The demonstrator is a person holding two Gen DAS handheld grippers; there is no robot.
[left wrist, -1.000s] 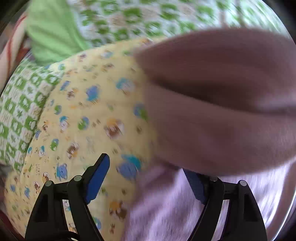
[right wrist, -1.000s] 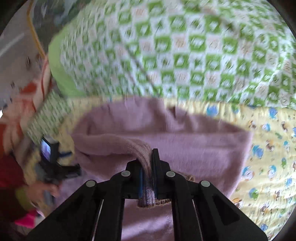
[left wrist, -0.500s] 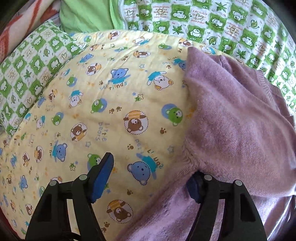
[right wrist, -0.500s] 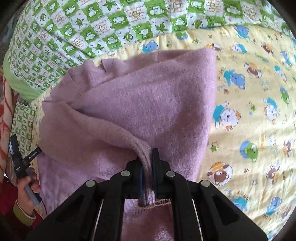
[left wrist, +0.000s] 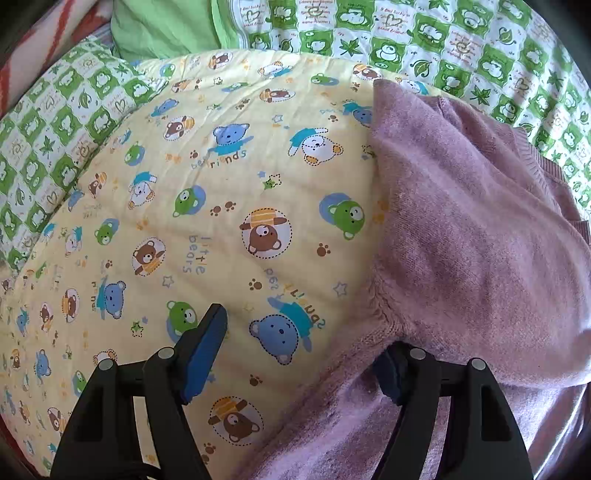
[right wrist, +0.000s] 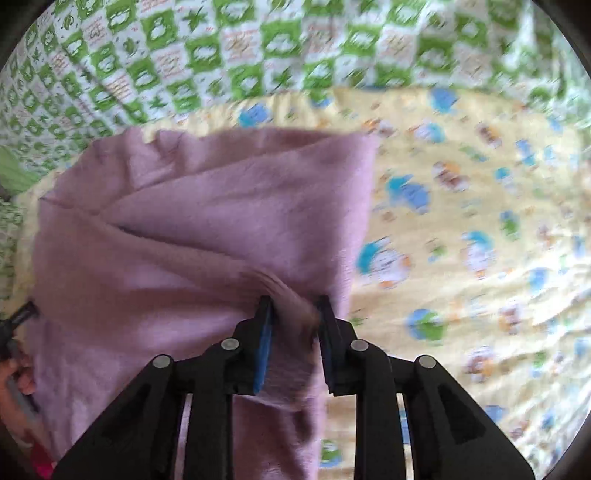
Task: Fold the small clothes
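A small mauve knitted sweater [left wrist: 480, 236] lies folded over on a yellow bear-print blanket [left wrist: 207, 206]. My left gripper [left wrist: 303, 350] is open; its right finger is tucked under the sweater's edge, its left finger rests over bare blanket. In the right wrist view the sweater [right wrist: 177, 236] lies at the left, and a fold of it runs between the fingers of my right gripper [right wrist: 293, 317]. Those jaws now stand apart with the fold loose between them. That view is blurred.
A green and white checked quilt [left wrist: 443, 48] lies beyond the blanket at the back and left, also in the right wrist view [right wrist: 221, 55]. A plain green cloth [left wrist: 159, 29] is at the back left. A hand holding the other gripper [right wrist: 18, 369] shows at the left edge.
The sweater half was carried over and laid down on itself. My right gripper, shut on the fold half a second ago, has opened. The left gripper stays open at the sweater's edge.
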